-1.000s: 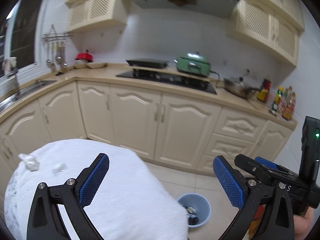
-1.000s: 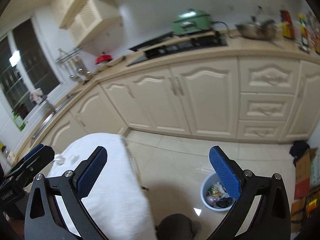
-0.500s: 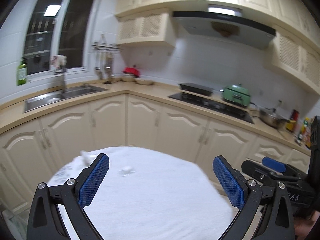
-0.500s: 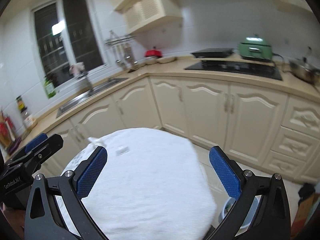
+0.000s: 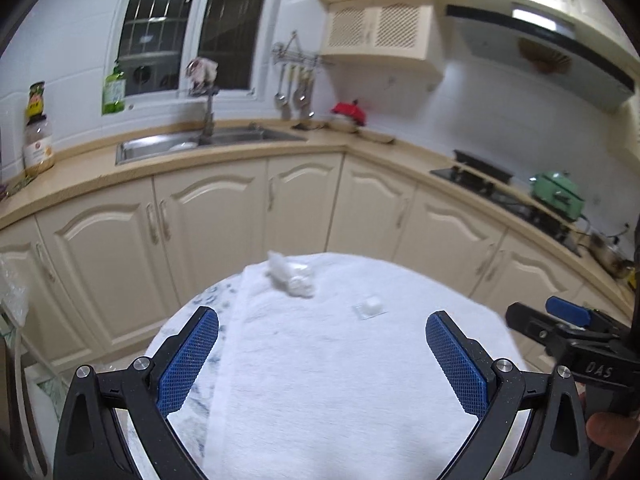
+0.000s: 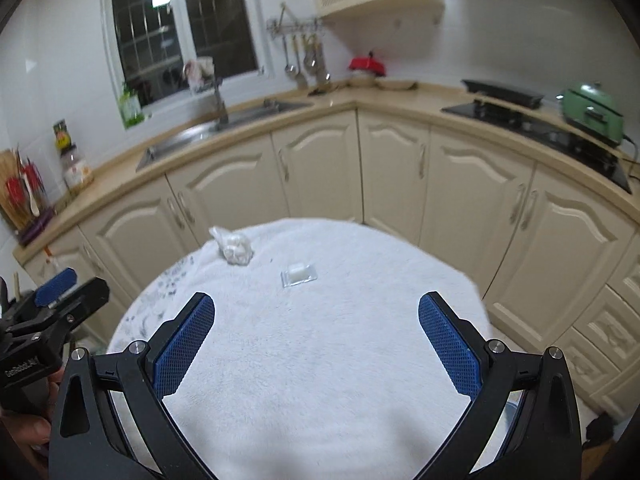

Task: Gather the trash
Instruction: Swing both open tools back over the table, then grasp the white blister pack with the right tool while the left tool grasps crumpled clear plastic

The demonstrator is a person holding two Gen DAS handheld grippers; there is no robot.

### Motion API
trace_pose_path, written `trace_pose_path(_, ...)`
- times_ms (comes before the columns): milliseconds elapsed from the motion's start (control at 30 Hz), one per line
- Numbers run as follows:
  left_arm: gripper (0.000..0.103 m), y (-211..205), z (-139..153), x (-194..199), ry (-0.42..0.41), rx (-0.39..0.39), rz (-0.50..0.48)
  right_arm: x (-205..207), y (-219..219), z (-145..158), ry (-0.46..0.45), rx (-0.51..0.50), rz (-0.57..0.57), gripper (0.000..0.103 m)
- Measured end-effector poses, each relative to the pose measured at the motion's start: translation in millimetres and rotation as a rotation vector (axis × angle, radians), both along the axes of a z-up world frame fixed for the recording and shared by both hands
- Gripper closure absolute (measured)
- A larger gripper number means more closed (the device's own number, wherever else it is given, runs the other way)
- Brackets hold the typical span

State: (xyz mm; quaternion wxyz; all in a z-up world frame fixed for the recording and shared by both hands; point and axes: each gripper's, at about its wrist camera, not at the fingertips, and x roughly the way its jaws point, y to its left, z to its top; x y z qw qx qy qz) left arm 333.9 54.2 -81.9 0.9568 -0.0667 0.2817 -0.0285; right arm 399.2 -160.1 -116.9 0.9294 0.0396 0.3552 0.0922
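While both hover, left claw [image 5: 322, 354] and right claw [image 6: 316, 344] gape wide, empty.

Both wrist views look forward and slightly down from close above the table [image 5: 360, 380], left one beside right one; both share the table [image 6: 340, 360] and the cabinets [image 5: 224, 216].

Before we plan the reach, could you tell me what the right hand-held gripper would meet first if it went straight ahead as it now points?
Probably the small clear packet on the white towel. The right hand-held gripper is open and empty, and the packet lies nearly centred ahead. Depth is unclear; a downward tilt would meet towel first.
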Motion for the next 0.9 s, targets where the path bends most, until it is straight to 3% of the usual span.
trace_pose_path(400,0.001,-28.9,-17.1,121.9,0.144,0.034,0.058,121.6,32.6,-98.5,0.194,-0.033,0.053,0.004)
trace_pose_path(700,0.001,-37.6,-49.5,228.3,0.240,0.053,0.065,175.5,46.6,-148.2,0.268,-0.056,0.106,0.031)
trace_pose_path(800,0.001,-40.6,-59.4,249.8,0.258,0.056,0.069,179.9,52.6,-154.5,0.255,-0.080,0.133,0.047)
trace_pose_path(867,0.001,-43.9,-63.8,265.9,0.262,0.062,0.069,179.1,54.6,-153.7,0.241,-0.093,0.146,0.063)
trace_pose_path(900,0.001,-45.5,-67.3,272.7,0.264,0.067,0.068,179.0,53.5,-153.1,0.237,-0.084,0.154,0.062)
